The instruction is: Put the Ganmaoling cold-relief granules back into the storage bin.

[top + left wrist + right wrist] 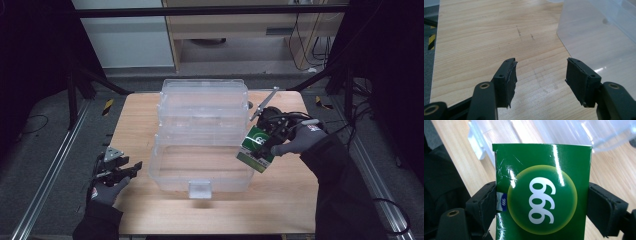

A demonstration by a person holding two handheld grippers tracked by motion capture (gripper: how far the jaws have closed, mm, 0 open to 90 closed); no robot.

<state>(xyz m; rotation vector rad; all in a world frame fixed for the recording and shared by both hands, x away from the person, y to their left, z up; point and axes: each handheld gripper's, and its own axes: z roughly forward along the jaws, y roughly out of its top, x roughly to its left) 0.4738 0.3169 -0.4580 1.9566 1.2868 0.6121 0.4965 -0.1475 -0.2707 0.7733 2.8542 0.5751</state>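
Observation:
A green box (256,148) with a white "999" in a yellow-green disc (541,192) hangs tilted over the right front corner of a clear plastic bin (202,165). My right gripper (264,145) is shut on the box, its pads (599,210) pressing both sides. The bin's lid (204,102) stands open behind it. My left gripper (131,169) rests low at the table's left front, beside the bin's left wall (596,37). It is open, with bare wood between its fingertips (577,75).
The wooden table (135,125) carries the bin in its middle, with a white latch (200,190) at the bin's front. Black frame posts stand at the table's far corners. Metal rails run along the floor on both sides.

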